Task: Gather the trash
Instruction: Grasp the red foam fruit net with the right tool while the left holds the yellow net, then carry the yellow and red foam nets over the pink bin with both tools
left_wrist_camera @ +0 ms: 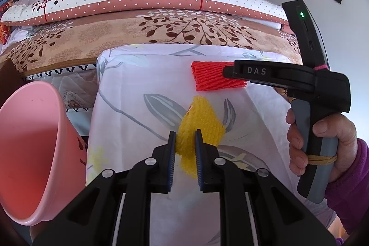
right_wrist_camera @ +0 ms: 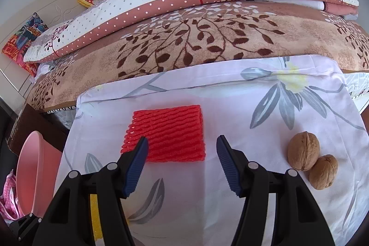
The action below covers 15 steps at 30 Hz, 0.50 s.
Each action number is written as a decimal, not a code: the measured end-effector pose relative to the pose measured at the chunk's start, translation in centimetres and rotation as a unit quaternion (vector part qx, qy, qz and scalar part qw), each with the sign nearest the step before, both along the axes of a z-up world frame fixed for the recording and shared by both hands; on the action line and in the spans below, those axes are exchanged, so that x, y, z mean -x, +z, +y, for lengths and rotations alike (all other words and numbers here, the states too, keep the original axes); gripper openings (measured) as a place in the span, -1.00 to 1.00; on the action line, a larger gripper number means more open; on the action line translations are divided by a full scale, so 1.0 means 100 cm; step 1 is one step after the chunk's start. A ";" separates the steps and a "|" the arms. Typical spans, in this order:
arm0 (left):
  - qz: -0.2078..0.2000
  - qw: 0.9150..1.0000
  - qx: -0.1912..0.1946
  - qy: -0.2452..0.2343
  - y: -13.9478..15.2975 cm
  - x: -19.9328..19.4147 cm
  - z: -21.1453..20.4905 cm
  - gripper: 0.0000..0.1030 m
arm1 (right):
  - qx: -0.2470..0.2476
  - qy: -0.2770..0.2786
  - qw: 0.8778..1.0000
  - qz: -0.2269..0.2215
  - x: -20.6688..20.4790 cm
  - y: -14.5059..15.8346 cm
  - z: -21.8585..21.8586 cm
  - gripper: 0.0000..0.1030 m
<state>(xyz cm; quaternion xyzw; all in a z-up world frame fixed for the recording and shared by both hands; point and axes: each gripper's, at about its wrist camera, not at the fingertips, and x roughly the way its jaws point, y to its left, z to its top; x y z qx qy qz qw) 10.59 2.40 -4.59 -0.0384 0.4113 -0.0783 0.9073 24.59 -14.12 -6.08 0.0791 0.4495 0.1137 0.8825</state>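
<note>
Left wrist view: my left hand-held gripper (left_wrist_camera: 185, 149) is clenched on a yellow foam net (left_wrist_camera: 199, 121), both blue pads pressing its lower part, with the net standing up between them above the flowered cloth (left_wrist_camera: 138, 130) that covers the desk. A pink bin (left_wrist_camera: 34, 149) lies at nine o'clock of this grip, its mouth tilted toward the camera, off the cloth's edge. At one o'clock a red foam net (left_wrist_camera: 212, 76) lies flat on the cloth, and the tip of my right hand-held gripper (left_wrist_camera: 228, 72) overlaps its right side; my right hand (left_wrist_camera: 322, 142), in a purple sleeve (left_wrist_camera: 348, 188), holds the handle.

Right wrist view: my right hand-held gripper (right_wrist_camera: 182, 142) is released, jaws spread wide, with the red foam net (right_wrist_camera: 168, 133) lying at twelve o'clock between and beyond the fingertips; whether the left fingertip touches it I cannot tell. Two walnuts (right_wrist_camera: 311, 160) sit touching each other at three o'clock on the cloth (right_wrist_camera: 230, 107). The pink bin (right_wrist_camera: 34, 167) is at nine o'clock. A bed with folded quilts (right_wrist_camera: 184, 38) rises behind the desk at twelve o'clock
</note>
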 end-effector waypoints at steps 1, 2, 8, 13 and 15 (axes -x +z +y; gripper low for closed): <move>0.000 1.000 0.001 0.000 0.000 0.000 0.000 -0.70 | 0.002 0.003 1.000 0.004 0.000 -0.002 0.002 -0.13; 0.001 1.000 0.001 0.000 0.000 -0.001 0.000 -0.70 | 0.005 0.006 1.000 0.007 0.002 -0.005 0.004 -0.24; -0.005 1.000 0.000 0.000 0.003 0.001 -0.001 -0.70 | 0.007 0.001 1.000 -0.001 0.016 -0.004 0.000 -0.82; -0.015 1.000 0.001 0.006 0.010 0.006 -0.001 -0.70 | 0.001 -0.003 1.000 -0.020 0.036 0.009 -0.007 -0.89; -0.019 1.000 0.002 0.008 0.014 0.008 -0.001 -0.70 | 0.000 -0.004 1.000 -0.031 0.044 0.016 -0.009 -0.90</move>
